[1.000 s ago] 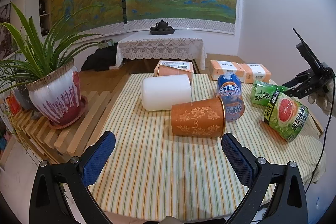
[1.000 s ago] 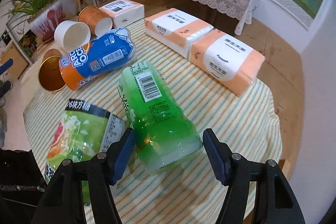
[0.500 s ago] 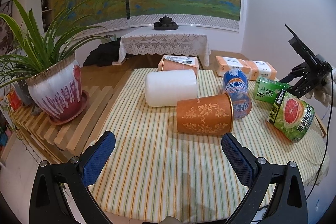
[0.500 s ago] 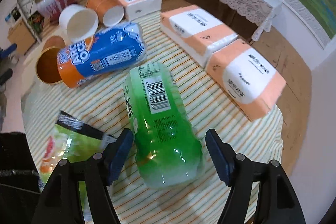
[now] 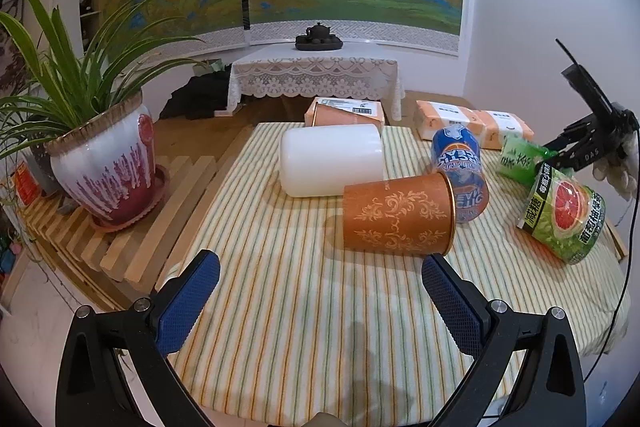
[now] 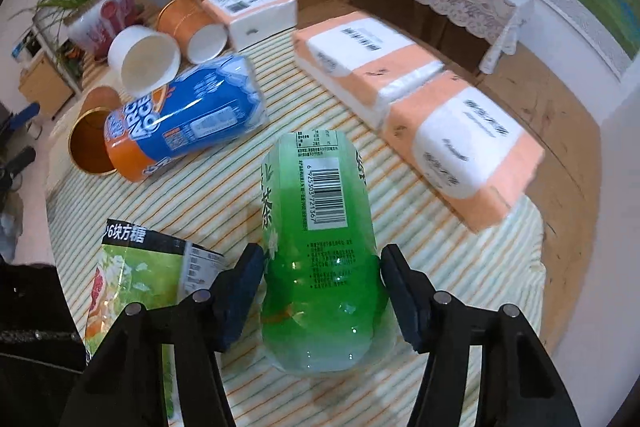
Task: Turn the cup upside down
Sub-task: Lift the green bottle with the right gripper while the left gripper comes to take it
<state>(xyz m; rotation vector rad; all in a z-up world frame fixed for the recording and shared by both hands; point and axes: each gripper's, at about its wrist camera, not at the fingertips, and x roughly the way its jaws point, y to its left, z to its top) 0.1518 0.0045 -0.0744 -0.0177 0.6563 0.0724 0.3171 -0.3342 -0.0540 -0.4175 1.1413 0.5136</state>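
Note:
An orange patterned paper cup (image 5: 396,217) lies on its side on the striped tablecloth, mouth to the right; it also shows in the right wrist view (image 6: 90,133). A white cup (image 5: 330,165) lies on its side behind it, seen too in the right wrist view (image 6: 144,61). A third orange cup (image 6: 192,27) lies at the table's far edge. My left gripper (image 5: 320,293) is open and empty, just short of the orange cup. My right gripper (image 6: 322,285) has its pads against both sides of a green tea bottle (image 6: 320,243) lying on the table.
A blue and orange bottle (image 5: 460,167) lies against the orange cup's mouth. A grapefruit-label bottle (image 5: 568,215) lies at the right. Tissue packs (image 6: 408,79) sit at the far edge. A potted plant (image 5: 100,163) stands on a slatted bench at the left.
My right gripper has slid forward around the green bottle and its jaws have narrowed onto it. My left gripper has drifted slightly, staying open in front of the orange cup.

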